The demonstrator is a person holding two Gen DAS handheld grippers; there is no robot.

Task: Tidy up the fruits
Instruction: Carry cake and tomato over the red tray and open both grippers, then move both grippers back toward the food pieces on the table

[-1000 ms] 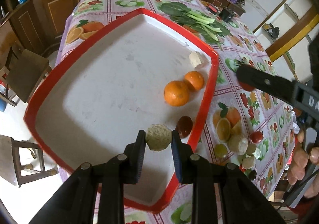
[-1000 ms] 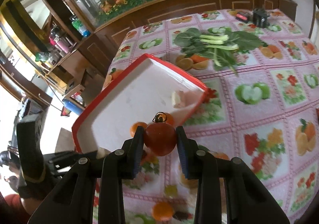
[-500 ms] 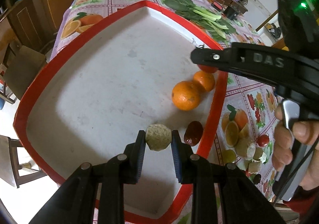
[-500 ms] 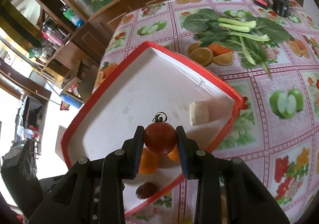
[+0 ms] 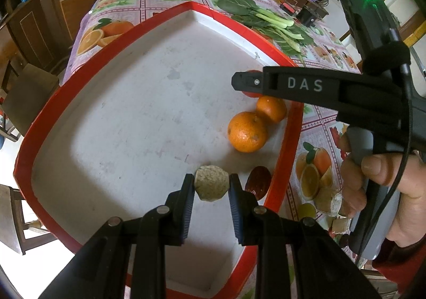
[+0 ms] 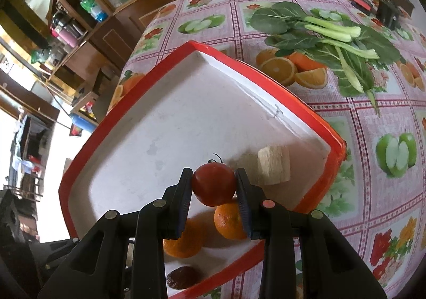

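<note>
Two grippers work over the red-rimmed tray [image 5: 80, 102]. Left gripper [image 5: 211, 190]: jaws clenched on a rough beige lump [image 5: 211, 186], held above the tray floor near its right rim. Right gripper [image 6: 214, 187]: jaws clamped on a red tomato [image 6: 214, 184], held over the tray. Inside the tray, by the right rim, lie two oranges [image 5: 247, 132] touching each other, a dark brown fruit [image 5: 258, 182] and a pale block [image 6: 273, 166]. Leafy greens [image 6: 327, 41] lie on the tablecloth beyond the tray.

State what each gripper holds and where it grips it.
The left gripper pinches a rough beige fruit chunk by its two opposite sides. The right gripper clamps a round red tomato across its middle.
</note>
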